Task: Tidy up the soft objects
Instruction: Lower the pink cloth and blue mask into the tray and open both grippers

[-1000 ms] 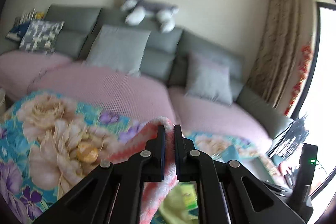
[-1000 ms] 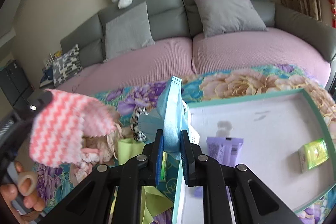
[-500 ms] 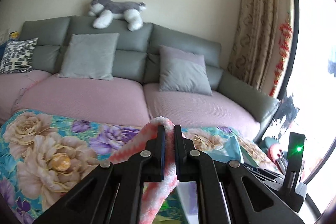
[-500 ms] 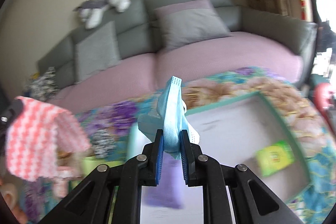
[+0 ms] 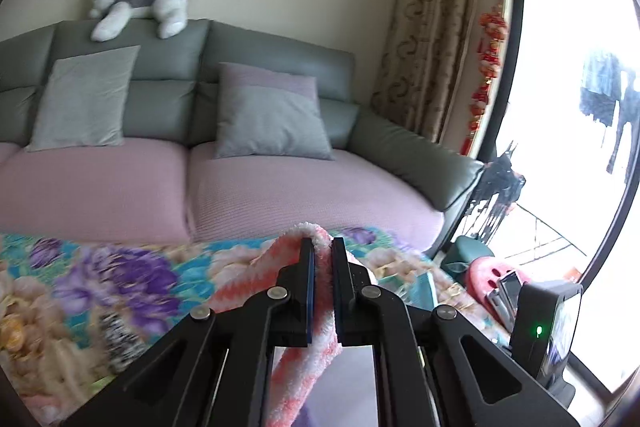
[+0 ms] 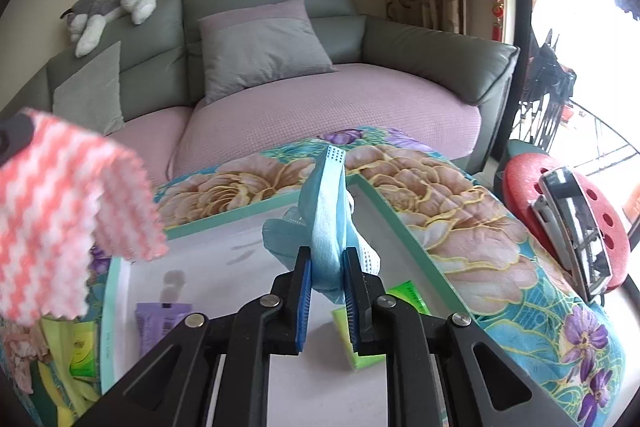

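Right wrist view: the right gripper has its jaws pressed onto a bunched light-blue face mask, which stands up between the blue pads and hangs above the white floor of a teal-rimmed tray. Inside the tray lie a purple tube at the near left and a green packet just beyond the gripper's right finger. The tray rests on a floral cloth in front of a pink-cushioned sofa. At the left edge of this view a pink-and-white zigzag cloth hangs in the air, over the tray's left rim and a yellow-green item outside the tray.

Left wrist view: the left gripper pinches a fold of that zigzag cloth, whose free end droops below the fingers; what lies directly beneath it cannot be told from here.

Step in hand, as judged: depositing both soft items in the tray. To do it well, lower the mask toward bare tray floor, clear of the tube and packet, before parting the jaws, since the limp fabric and its ear loops may cling to a pad. Bring the zigzag cloth fully inside the rim so its trailing edge does not drape over the wall, and keep the two grippers apart to avoid tangling the fabrics.
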`<state>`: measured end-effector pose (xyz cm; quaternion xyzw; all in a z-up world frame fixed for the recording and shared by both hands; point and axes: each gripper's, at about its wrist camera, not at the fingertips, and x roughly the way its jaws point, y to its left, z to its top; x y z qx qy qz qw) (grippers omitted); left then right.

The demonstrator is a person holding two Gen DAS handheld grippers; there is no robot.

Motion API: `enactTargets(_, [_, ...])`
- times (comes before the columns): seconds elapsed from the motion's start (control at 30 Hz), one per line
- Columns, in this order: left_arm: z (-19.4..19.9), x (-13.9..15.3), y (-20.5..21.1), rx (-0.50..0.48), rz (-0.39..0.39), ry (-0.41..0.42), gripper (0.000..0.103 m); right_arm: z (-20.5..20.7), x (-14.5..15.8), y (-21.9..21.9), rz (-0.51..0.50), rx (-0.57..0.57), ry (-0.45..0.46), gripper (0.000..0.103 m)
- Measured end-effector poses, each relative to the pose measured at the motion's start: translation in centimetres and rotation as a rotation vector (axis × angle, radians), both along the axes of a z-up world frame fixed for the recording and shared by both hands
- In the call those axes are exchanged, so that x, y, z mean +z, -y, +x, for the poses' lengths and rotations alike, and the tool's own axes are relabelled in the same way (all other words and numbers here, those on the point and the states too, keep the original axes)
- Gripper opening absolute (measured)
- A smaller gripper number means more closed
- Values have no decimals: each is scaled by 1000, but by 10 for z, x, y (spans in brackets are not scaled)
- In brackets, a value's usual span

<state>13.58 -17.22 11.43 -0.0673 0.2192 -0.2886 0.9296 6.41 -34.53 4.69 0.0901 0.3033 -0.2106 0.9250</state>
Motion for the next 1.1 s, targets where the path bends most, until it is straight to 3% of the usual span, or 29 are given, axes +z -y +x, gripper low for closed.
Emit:
enactTargets(0.17, [14, -18, 28, -32, -4, -31, 7, 1, -5, 12, 18, -23, -7, 16])
enactTargets(0.63, [43, -104, 54, 24, 188, -325, 7, 11, -31, 23, 73, -34, -86, 19])
enactTargets(0.87, [39, -111, 45, 58, 194, -373, 9, 11, -33, 29, 110, -52, -101, 20])
enactTargets(0.93, [36, -106, 40, 73, 198, -384, 15, 11, -32, 29, 106, -51, -107, 20])
enactTargets(1.0, [33, -101, 34, 83, 188, -385, 39, 12, -31, 28, 100, -49, -113, 23])
enactTargets(1.1, [25, -92, 20, 118, 161, -387, 48, 11, -30, 27, 100, -48, -118, 32])
